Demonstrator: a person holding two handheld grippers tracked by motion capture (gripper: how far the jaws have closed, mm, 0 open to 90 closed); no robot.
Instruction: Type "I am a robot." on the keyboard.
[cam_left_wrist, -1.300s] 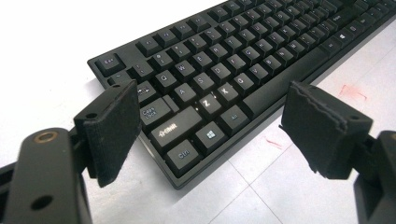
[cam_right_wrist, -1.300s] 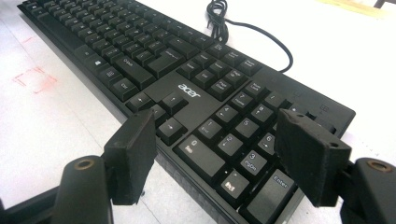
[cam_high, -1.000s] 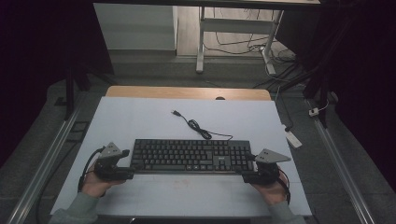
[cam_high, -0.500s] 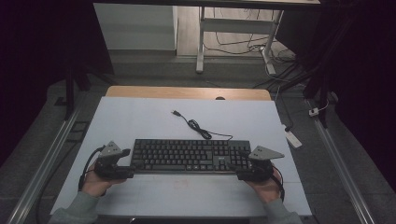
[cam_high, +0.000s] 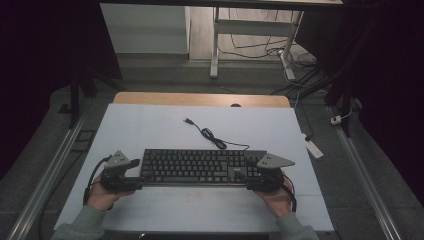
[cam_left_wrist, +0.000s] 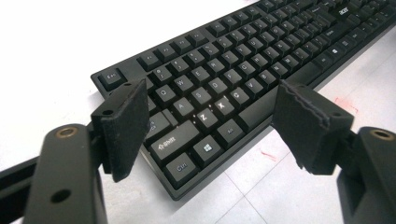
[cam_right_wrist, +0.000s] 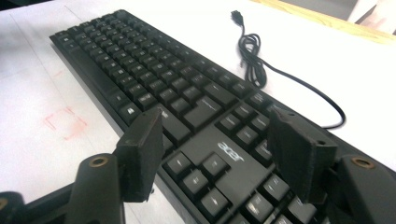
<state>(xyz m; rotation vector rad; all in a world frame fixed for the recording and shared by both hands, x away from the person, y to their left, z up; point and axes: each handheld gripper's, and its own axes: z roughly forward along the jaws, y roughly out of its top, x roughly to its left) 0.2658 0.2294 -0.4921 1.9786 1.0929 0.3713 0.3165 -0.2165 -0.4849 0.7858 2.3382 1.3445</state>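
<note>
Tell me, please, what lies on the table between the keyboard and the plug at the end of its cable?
In the high view, the cable's bundled coil lies between the keyboard and the plug.

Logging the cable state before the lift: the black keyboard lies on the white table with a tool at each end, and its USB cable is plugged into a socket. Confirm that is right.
Not quite. The USB cable is not plugged in: the high view shows its plug lying free on the white table. The rest holds: the black keyboard lies there, with the left tool and right tool at its ends.
</note>
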